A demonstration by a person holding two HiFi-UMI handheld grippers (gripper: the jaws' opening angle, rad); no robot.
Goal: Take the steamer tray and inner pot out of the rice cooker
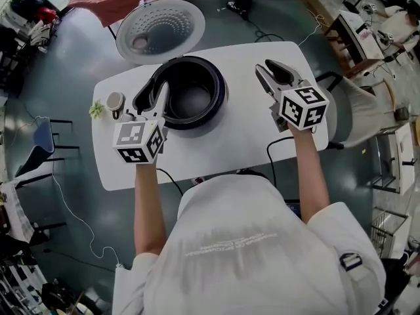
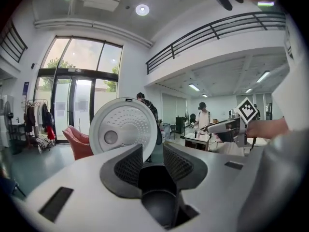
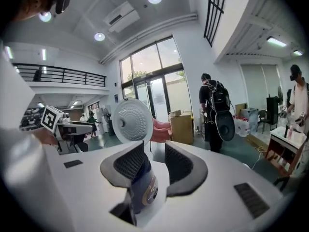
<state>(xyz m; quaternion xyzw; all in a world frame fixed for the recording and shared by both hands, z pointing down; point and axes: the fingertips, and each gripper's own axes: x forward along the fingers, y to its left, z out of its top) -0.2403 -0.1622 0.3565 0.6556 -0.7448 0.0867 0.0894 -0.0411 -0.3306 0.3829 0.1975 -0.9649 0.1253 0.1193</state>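
Observation:
The rice cooker point(image 1: 221, 96) stands on the white table point(image 1: 243, 140) with its white perforated lid point(image 1: 161, 21) swung open at the back. Its dark inner pot point(image 1: 193, 102) sits inside; I cannot make out a separate steamer tray. My left gripper point(image 1: 152, 98) hovers over the cooker's left rim, jaws apart, nothing between them. In the left gripper view the gripper point(image 2: 152, 153) frames the upright lid point(image 2: 123, 129). My right gripper point(image 1: 268, 72) is held to the right of the cooker above the table, open and empty. The lid point(image 3: 133, 120) shows beyond the jaws of the gripper point(image 3: 154, 153) in the right gripper view.
A small round cup point(image 1: 115, 102) and a green sprig point(image 1: 97, 109) lie at the table's left end. A black cable point(image 1: 272, 151) runs off the front edge. A chair point(image 1: 357, 113) stands to the right, and people are standing further back in the room.

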